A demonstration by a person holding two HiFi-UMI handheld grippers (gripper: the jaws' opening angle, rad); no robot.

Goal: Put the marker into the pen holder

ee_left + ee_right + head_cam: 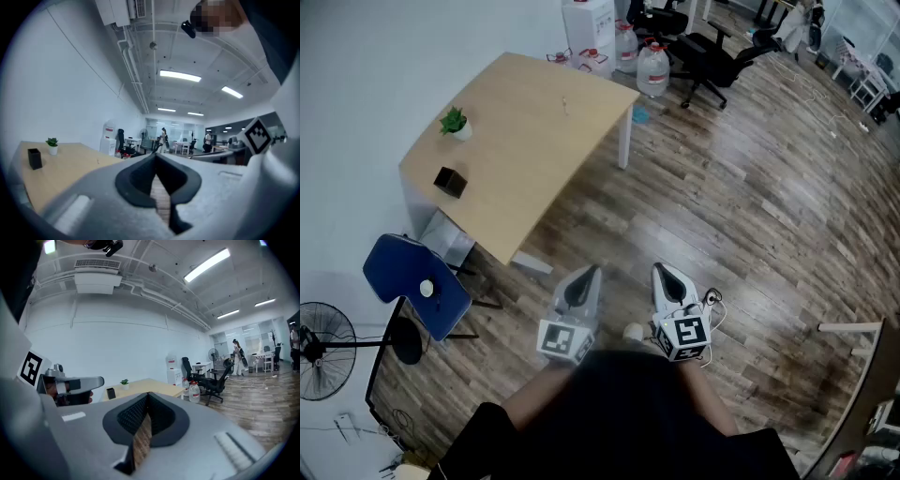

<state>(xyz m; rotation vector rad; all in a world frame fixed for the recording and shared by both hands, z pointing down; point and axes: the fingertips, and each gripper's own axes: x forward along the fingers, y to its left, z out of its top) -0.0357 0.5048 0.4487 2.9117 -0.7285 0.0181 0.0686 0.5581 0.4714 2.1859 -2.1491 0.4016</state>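
A plant (pixel 455 122) sits near the small black pen holder (pixel 450 181). Left gripper (pixel 589 273) and right gripper (pixel 663 272) are closed, empty.

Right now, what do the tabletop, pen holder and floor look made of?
Tabletop: probably light wood laminate, matte, even tan. Pen holder: black, matte; material too small to tell. Floor: wood-look planks, slight sheen, seams and grain show.
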